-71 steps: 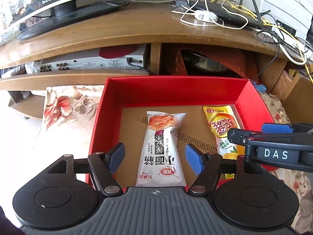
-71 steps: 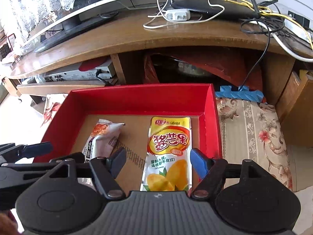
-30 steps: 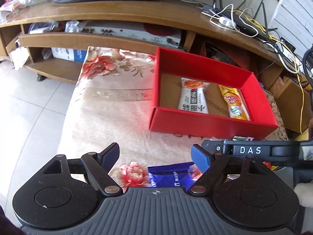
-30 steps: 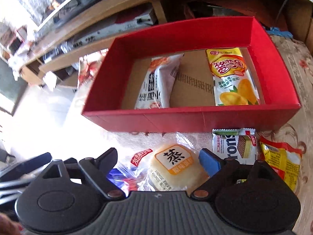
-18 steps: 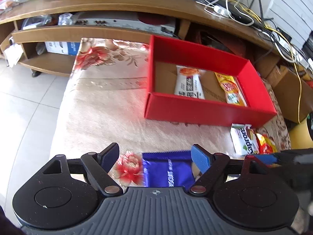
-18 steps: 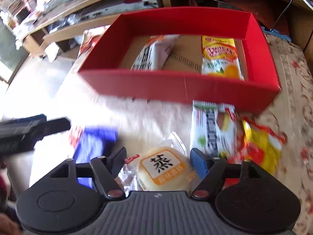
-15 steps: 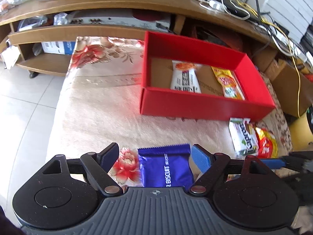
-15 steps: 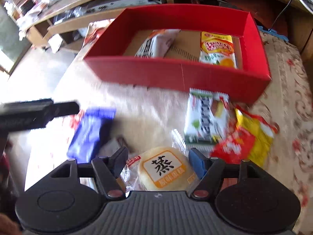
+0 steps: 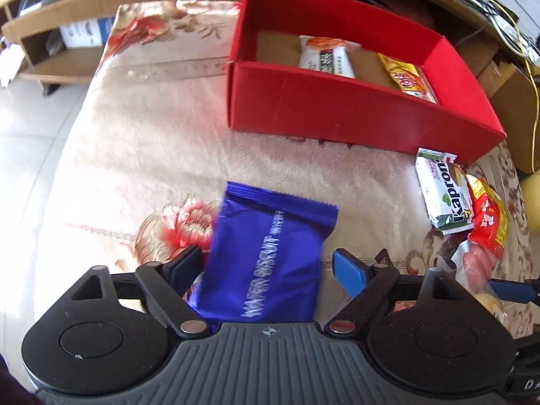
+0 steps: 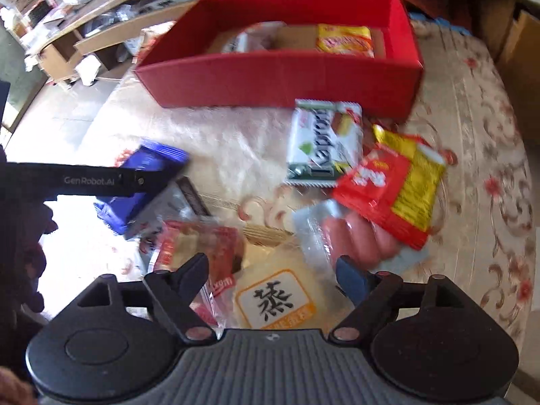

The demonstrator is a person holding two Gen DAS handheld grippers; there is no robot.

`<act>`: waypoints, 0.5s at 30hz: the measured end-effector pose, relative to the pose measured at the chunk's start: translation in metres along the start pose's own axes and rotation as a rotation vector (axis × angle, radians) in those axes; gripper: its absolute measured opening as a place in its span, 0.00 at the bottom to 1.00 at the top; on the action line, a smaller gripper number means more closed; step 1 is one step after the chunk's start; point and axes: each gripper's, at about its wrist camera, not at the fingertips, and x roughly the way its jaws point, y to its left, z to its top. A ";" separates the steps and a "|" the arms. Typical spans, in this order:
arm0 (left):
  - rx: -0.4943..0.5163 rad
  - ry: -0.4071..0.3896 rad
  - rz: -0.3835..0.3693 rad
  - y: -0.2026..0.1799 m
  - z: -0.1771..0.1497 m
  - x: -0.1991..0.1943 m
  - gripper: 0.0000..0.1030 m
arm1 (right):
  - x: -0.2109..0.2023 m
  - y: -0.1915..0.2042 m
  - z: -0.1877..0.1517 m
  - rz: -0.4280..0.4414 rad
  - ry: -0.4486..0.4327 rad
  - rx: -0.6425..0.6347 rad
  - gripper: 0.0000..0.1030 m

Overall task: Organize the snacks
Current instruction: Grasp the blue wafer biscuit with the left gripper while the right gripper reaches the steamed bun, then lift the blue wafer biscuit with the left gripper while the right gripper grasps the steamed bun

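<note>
Blue wafer pack [image 9: 270, 260] between opening tool [image 9: 266, 268]

A soft cream cloth with red flowers [image 9: 141, 128] covers the low table. Shiny white floor tiles [image 9: 30, 141] lie at 9 o'clock, bright with sun. A long wooden TV stand [image 9: 84, 3] runs along 12 o'clock. Tangled cables [image 9: 499, 13] sit on top at 1 o'clock.
</note>
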 end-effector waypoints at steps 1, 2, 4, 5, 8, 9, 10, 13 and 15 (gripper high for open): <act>0.008 0.001 0.008 -0.002 -0.001 0.000 0.86 | 0.000 -0.001 -0.001 -0.023 0.017 0.002 0.81; 0.012 0.000 0.009 -0.003 -0.002 0.000 0.86 | 0.001 -0.002 -0.002 -0.029 0.025 0.006 0.81; 0.016 -0.004 0.018 -0.003 -0.003 0.000 0.81 | 0.004 -0.008 -0.006 -0.032 0.055 0.047 0.81; 0.017 -0.006 0.019 -0.003 -0.003 -0.001 0.79 | 0.005 -0.012 -0.008 -0.017 0.071 0.074 0.81; 0.021 -0.007 0.010 -0.003 -0.003 -0.002 0.74 | 0.002 -0.017 -0.013 -0.047 0.062 0.099 0.81; 0.027 -0.006 0.008 -0.004 -0.003 -0.003 0.74 | -0.003 -0.018 -0.015 -0.054 0.045 0.108 0.81; 0.033 -0.005 0.008 -0.004 -0.003 -0.003 0.73 | -0.009 -0.019 -0.016 -0.052 0.031 0.122 0.81; 0.047 -0.005 -0.001 -0.007 -0.004 -0.004 0.72 | -0.023 -0.026 -0.024 -0.034 0.008 0.194 0.81; 0.053 -0.007 -0.008 -0.009 -0.005 -0.005 0.71 | -0.029 -0.028 -0.031 -0.021 0.008 0.211 0.82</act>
